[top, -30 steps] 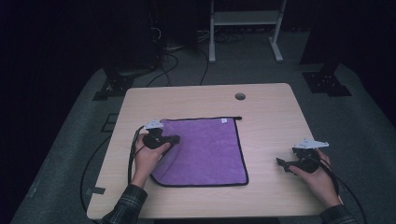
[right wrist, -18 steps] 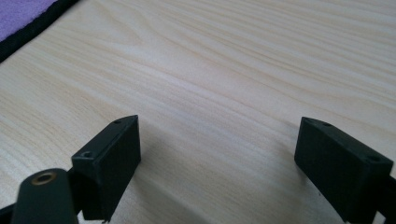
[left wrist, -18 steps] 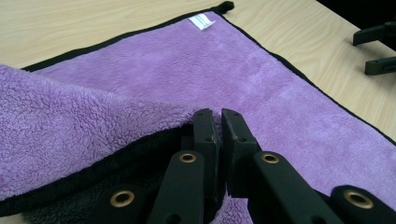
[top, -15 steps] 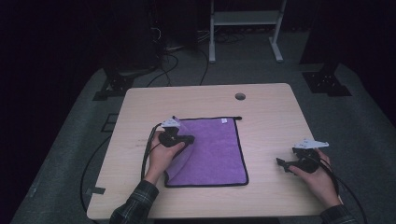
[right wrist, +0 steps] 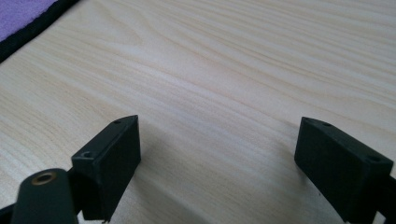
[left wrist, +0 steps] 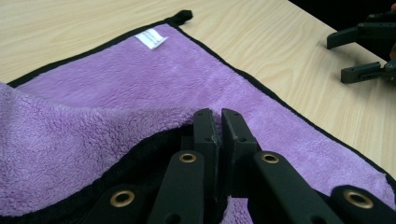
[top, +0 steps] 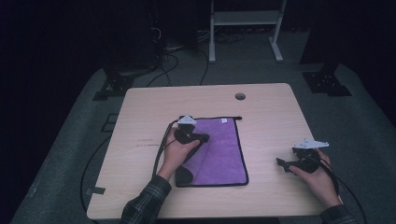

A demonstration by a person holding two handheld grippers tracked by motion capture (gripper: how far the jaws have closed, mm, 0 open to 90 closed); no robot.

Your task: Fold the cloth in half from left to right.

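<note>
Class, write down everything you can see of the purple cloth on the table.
The purple cloth is a fluffy, towel-like rectangle with a black bound edge, a small white label near one far corner and a black loop at that corner. It lies on the pale wooden table. Most of it is flat, but its left side is lifted and folded over toward the middle, clamped in the shut left tool. The right tool rests apart from it, open.

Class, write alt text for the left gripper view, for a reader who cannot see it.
The left gripper, jaws shut, pinches a folded-over edge of a purple cloth with black trim, lying on a light wooden table. The right gripper rests open at the top right.
</note>
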